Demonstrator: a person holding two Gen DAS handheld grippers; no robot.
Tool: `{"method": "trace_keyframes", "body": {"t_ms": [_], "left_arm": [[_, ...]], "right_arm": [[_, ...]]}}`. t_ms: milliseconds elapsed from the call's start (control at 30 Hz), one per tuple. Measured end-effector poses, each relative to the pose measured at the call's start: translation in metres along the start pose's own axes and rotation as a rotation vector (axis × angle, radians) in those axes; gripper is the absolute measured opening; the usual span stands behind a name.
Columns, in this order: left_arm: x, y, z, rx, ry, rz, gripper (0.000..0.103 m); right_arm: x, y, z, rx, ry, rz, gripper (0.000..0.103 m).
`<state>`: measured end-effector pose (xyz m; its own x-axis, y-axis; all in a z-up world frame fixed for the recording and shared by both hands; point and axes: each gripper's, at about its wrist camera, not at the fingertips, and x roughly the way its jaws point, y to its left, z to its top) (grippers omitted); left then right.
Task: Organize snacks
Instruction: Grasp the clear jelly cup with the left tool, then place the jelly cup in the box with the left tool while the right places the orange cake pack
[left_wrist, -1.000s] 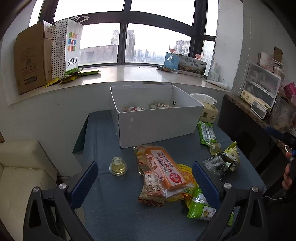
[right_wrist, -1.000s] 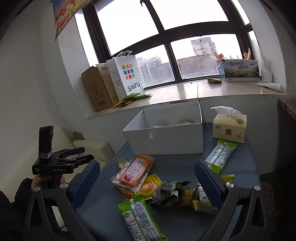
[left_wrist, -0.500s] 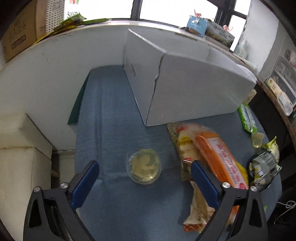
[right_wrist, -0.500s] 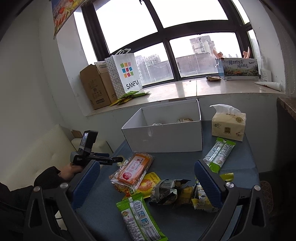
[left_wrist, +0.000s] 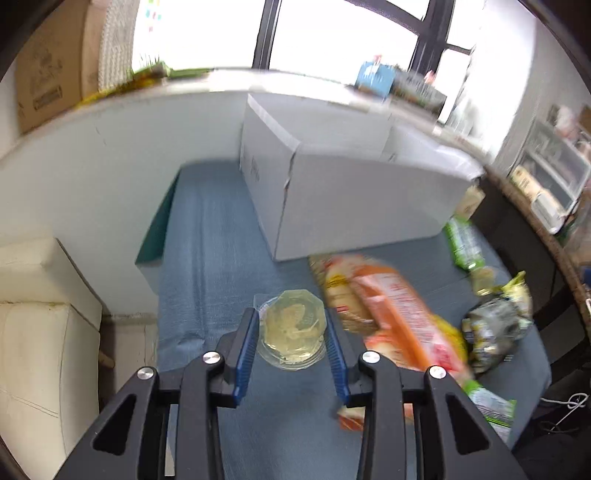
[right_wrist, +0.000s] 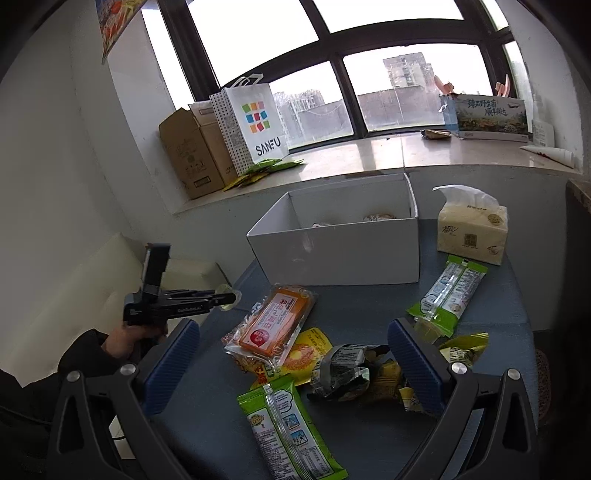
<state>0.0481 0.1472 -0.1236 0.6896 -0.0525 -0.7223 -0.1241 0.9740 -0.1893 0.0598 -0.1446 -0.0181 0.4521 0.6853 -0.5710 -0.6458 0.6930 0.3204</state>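
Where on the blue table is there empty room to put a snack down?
Bare cloth runs left of the white box, back from the jelly cup toward the wall. Another free patch lies between the box front and the green stick packs. The near middle is crowded: orange packet, crumpled wrappers, green bag.

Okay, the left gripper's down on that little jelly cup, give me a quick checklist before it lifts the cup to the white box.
1. Jelly cup sits between the left gripper jaws, which have just been closing: ok.
2. Pads pressing firmly on both sides of the cup: cannot tell, the picture is blurred.
3. Cup clear of the orange snack pack beside it: ok, a small gap shows.
4. White box open on top, with room inside: ok.
5. Right gripper jaws open and holding nothing, away from the cup: ok.
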Motion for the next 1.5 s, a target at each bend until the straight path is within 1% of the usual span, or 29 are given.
{"method": "trace_keyframes", "body": {"t_ms": [100, 167, 267, 333, 400, 433, 500, 567, 667, 733, 767, 800, 833, 967, 1033, 1067, 1167, 1267, 1333, 1367, 1433, 1500], "left_arm": [[-0.039, -0.012, -0.006, 0.009, -0.084, -0.002, 0.039], [-0.064, -0.017, -0.01, 0.004, -0.137, -0.016, 0.039], [-0.093, -0.023, -0.013, 0.005, -0.204, -0.019, 0.039], [-0.11, -0.028, -0.013, 0.007, -0.241, -0.01, 0.039], [-0.124, -0.026, -0.015, 0.005, -0.262, -0.014, 0.039], [-0.128, -0.027, -0.016, 0.005, -0.272, -0.007, 0.039], [-0.134, -0.023, -0.016, -0.003, -0.275, -0.017, 0.039], [-0.137, -0.021, -0.017, -0.007, -0.284, -0.01, 0.039], [-0.137, -0.018, -0.02, -0.012, -0.28, -0.005, 0.039], [-0.137, -0.016, -0.021, -0.017, -0.278, -0.011, 0.039], [-0.137, -0.015, -0.022, -0.018, -0.277, -0.012, 0.039], [-0.135, -0.015, -0.023, -0.017, -0.275, -0.013, 0.039], [-0.135, -0.016, -0.023, -0.016, -0.275, -0.013, 0.039], [-0.132, -0.021, -0.022, -0.006, -0.275, -0.025, 0.039], [-0.13, -0.023, -0.019, -0.011, -0.277, -0.042, 0.039], [-0.129, -0.024, -0.017, -0.014, -0.275, -0.055, 0.039], [-0.122, -0.031, -0.001, -0.013, -0.278, -0.092, 0.039], [-0.112, -0.04, 0.026, -0.01, -0.285, -0.131, 0.039], [-0.103, -0.045, 0.05, -0.012, -0.295, -0.159, 0.039], [-0.097, -0.049, 0.064, -0.001, -0.298, -0.165, 0.039], [-0.083, -0.055, 0.092, 0.01, -0.299, -0.154, 0.039], [-0.065, -0.06, 0.121, 0.009, -0.29, -0.155, 0.039]], "right_arm": [[0.031, 0.01, 0.01, -0.03, 0.071, 0.001, 0.103], [0.059, 0.015, 0.018, -0.035, 0.137, 0.014, 0.103], [0.11, 0.02, 0.028, -0.025, 0.24, 0.034, 0.103], [0.146, 0.022, 0.031, -0.002, 0.308, 0.022, 0.103], [0.184, 0.021, 0.03, 0.032, 0.394, -0.012, 0.103], [0.2, 0.02, 0.027, 0.049, 0.427, -0.03, 0.103], [0.226, 0.02, 0.021, 0.08, 0.494, -0.05, 0.103], [0.242, 0.021, 0.015, 0.103, 0.525, -0.058, 0.103], [0.253, 0.025, 0.008, 0.104, 0.548, -0.093, 0.103], [0.253, 0.028, 0.005, 0.081, 0.543, -0.111, 0.082], [0.251, 0.03, 0.005, 0.072, 0.531, -0.101, 0.075], [0.248, 0.031, 0.007, 0.065, 0.522, -0.107, 0.062], [0.242, 0.03, 0.01, 0.07, 0.505, -0.099, 0.059], [0.208, 0.026, 0.018, 0.071, 0.426, -0.08, 0.059], [0.187, 0.022, 0.022, 0.098, 0.393, -0.039, 0.059], [0.176, 0.019, 0.028, 0.105, 0.369, -0.024, 0.059], [0.139, 0.012, 0.044, 0.093, 0.278, -0.018, 0.059], [0.106, -0.001, 0.071, 0.095, 0.187, -0.018, 0.059], [0.09, -0.011, 0.091, 0.087, 0.129, -0.046, 0.059], [0.087, -0.015, 0.102, 0.088, 0.105, -0.063, 0.059], [0.083, -0.029, 0.124, 0.096, 0.067, -0.074, 0.059], [0.083, -0.047, 0.144, 0.112, 0.059, -0.074, 0.059]]}}
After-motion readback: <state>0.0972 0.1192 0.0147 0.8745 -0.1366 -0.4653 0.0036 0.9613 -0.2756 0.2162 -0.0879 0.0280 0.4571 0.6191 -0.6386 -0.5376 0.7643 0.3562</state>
